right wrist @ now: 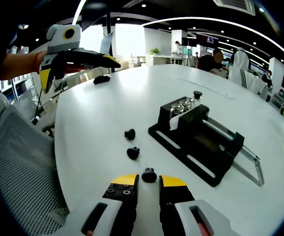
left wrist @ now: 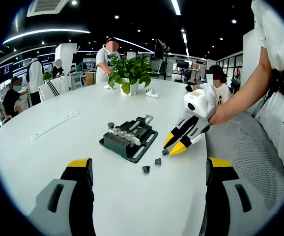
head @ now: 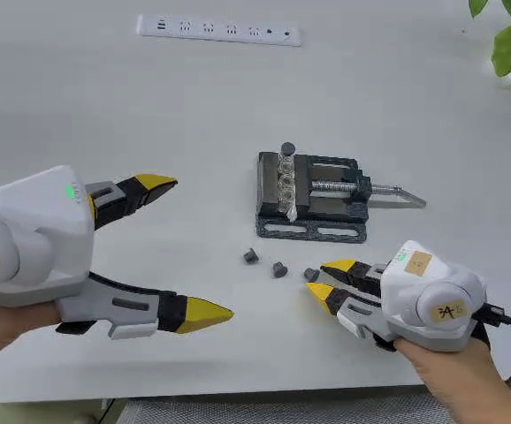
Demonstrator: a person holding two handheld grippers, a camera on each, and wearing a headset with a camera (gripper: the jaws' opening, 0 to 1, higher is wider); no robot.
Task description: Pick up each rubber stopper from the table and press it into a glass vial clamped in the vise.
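White table (head: 105,106) carries a vise (head: 313,199), 3 loose stoppers (head: 279,269) and a power strip (head: 218,29).

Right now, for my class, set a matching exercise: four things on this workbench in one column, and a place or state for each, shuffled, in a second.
Column one:
1. left gripper
2. right gripper
3. vise
4. power strip

Column two:
A. holds glass vials
B. at the far edge of the table
C. jaws wide apart
D. tips at a loose stopper

Pairs: 1-C, 2-D, 3-A, 4-B.
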